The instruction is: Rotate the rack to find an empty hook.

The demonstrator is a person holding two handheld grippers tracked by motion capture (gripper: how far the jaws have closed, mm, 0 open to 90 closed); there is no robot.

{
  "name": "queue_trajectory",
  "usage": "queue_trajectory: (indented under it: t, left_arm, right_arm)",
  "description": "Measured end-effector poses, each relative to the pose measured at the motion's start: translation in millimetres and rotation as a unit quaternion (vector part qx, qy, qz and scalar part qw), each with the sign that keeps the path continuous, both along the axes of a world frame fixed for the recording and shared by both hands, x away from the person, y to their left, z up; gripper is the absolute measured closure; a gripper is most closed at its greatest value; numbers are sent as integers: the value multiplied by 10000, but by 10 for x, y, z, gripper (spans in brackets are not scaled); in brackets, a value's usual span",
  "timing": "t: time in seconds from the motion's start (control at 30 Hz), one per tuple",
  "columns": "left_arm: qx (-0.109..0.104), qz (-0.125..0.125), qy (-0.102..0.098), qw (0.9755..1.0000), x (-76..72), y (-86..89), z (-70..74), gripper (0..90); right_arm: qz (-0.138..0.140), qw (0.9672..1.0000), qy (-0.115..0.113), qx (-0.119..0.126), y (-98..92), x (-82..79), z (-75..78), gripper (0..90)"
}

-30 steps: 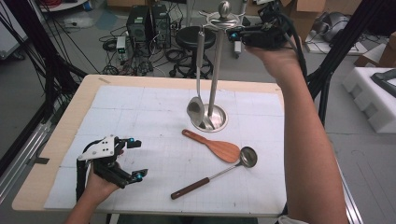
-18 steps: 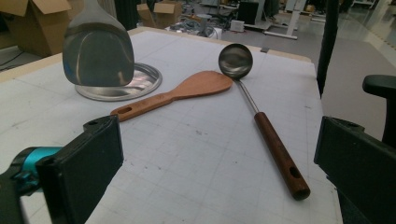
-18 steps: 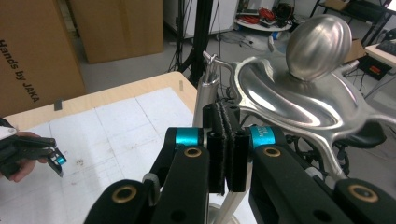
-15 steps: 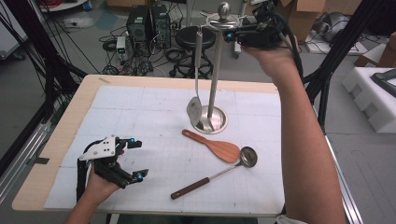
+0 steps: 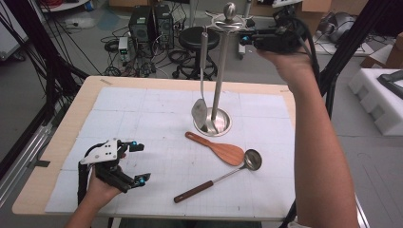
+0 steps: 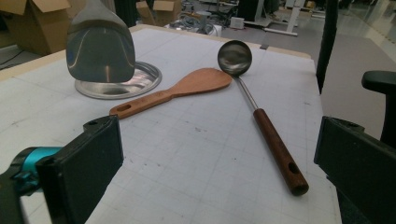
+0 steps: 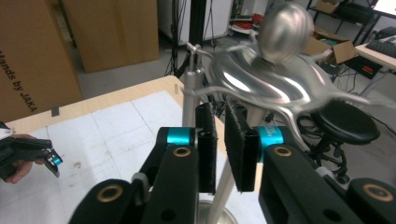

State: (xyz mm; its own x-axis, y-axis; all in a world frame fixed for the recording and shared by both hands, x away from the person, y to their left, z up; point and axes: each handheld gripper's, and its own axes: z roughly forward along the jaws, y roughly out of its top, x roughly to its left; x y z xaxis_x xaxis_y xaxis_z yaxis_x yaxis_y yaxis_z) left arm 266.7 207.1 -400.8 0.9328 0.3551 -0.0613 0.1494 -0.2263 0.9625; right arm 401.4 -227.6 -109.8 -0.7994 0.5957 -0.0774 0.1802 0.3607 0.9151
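Note:
A steel utensil stand (image 5: 219, 71) rises from its round base (image 5: 227, 127) at mid-table. A steel spatula (image 5: 199, 114) hangs from one of its top hooks. My right gripper (image 5: 243, 40) is held high beside the stand's top (image 7: 266, 79). Its jaws have just been opening and stand a narrow gap apart (image 7: 220, 109) with nothing between them. The spatula's handle (image 7: 189, 107) hangs just past the pads. My left gripper (image 5: 141, 161) rests wide open at the table's front left, empty (image 6: 219, 158). A wooden spatula (image 5: 216, 147) and a wood-handled ladle (image 5: 223, 176) lie in front of the base.
A white gridded mat (image 5: 157, 114) covers the wooden table. Behind the table are a black stool (image 5: 190, 38), computer cases and tangled cables on the floor. White foam blocks (image 5: 380, 99) sit to the right.
The right hand has shifted only slightly beside the stand's top. The steel spatula hangs where it did. The left gripper has not moved.

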Motion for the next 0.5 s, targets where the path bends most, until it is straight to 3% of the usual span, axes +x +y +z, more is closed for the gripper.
queue_trajectory:
  t: [0.27, 0.5]
  left_arm:
    - [-26, 17, 19, 10000, 0, -8, -6, 17]
    - [-66, 51, 49, 10000, -4, 22, -7, 17]
  right_arm:
    - [-69, 9994, 28, 333, -379, -191, -230, 725]
    - [-38, 9982, 46, 593, -694, -459, -651, 658]
